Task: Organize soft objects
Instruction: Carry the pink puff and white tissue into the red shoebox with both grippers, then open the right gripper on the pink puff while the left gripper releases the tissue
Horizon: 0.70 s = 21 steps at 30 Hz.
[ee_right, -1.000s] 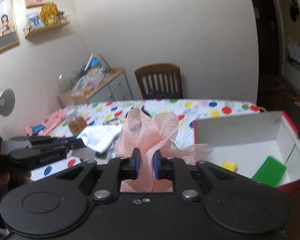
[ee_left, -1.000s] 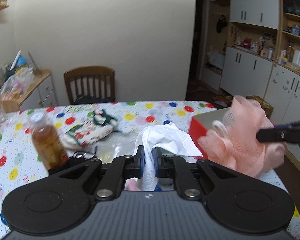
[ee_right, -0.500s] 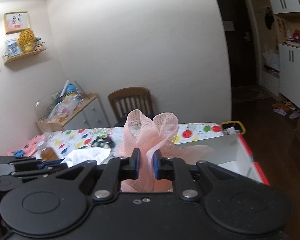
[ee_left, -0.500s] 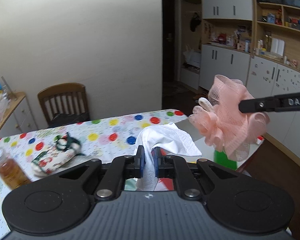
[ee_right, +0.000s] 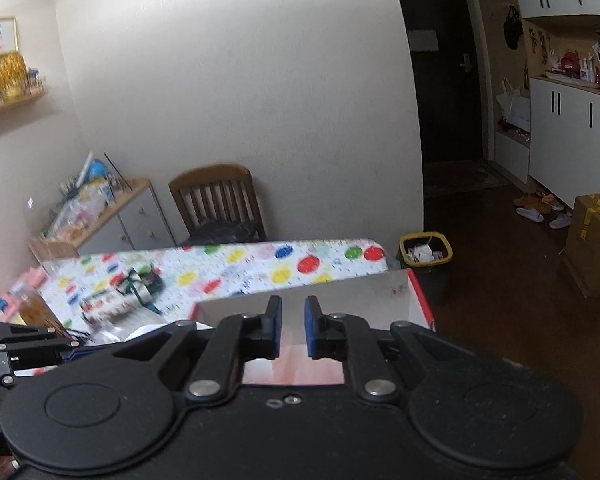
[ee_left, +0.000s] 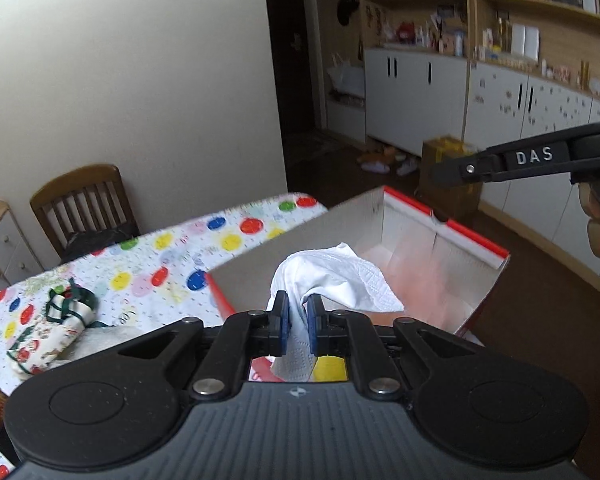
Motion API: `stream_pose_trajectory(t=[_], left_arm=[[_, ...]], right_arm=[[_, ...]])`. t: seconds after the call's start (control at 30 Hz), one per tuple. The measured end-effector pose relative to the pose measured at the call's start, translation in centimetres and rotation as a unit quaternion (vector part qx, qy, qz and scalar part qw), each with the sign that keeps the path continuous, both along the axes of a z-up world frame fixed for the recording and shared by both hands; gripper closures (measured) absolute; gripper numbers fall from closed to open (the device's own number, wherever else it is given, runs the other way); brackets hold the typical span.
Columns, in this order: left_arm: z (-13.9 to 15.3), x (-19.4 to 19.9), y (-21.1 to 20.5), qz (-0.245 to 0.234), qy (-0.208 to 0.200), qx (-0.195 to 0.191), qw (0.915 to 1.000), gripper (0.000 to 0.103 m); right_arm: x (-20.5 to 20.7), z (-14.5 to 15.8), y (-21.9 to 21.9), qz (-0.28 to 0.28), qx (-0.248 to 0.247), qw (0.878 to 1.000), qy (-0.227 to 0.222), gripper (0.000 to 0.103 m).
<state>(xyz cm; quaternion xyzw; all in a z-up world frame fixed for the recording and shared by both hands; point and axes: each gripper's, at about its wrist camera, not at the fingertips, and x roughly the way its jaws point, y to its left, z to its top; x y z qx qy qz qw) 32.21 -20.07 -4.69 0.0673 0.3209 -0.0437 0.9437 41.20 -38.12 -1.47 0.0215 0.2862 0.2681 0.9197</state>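
Note:
My left gripper (ee_left: 298,320) is shut on a white paper towel (ee_left: 336,276) and holds it above the near end of the red-rimmed cardboard box (ee_left: 476,242). A blurred pink shape (ee_left: 420,292), the pink mesh sponge, lies inside the box. It shows as a pink patch below my right gripper (ee_right: 292,328), which is open and empty above the box (ee_right: 418,292). The right gripper also shows from the side in the left wrist view (ee_left: 438,172). A yellow item (ee_left: 330,370) lies on the box floor.
The polka-dot table (ee_left: 220,240) holds a patterned fabric pouch (ee_left: 56,328), also in the right wrist view (ee_right: 124,292), and a tea bottle (ee_right: 36,310). A wooden chair (ee_right: 220,200) stands behind the table. A yellow bin (ee_right: 426,248) and a carton (ee_right: 596,236) stand on the floor.
My right gripper has opened and let go of the pink mesh sponge, which has dropped into the box. Both grippers have moved over the box. The left one still holds the towel.

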Motion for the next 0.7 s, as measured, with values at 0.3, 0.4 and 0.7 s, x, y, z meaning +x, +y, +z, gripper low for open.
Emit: stream_pose_trajectory(t=[0.3,0.4,0.7], left_arm=[[-3.5,5.1,-1.7,0.009,0.051,0.024,0.9984,0.093],[-4.8,6.8,-2.1,0.009,0.076,0.028,0.9967,0.093],[-7.2,9.2,-2.7,0.023,0.123,0.038,0.9914,0.093]], right_arm=[[2.5,-3.7,-0.9,0.019,0.007,0.998,0.063,0.092],[2.4,-4.8,-1.2,0.027,0.008,0.996,0.081,0.092],[2.0,-6.7,-2.5,0.037,0.01,0.992,0.122,0.092]])
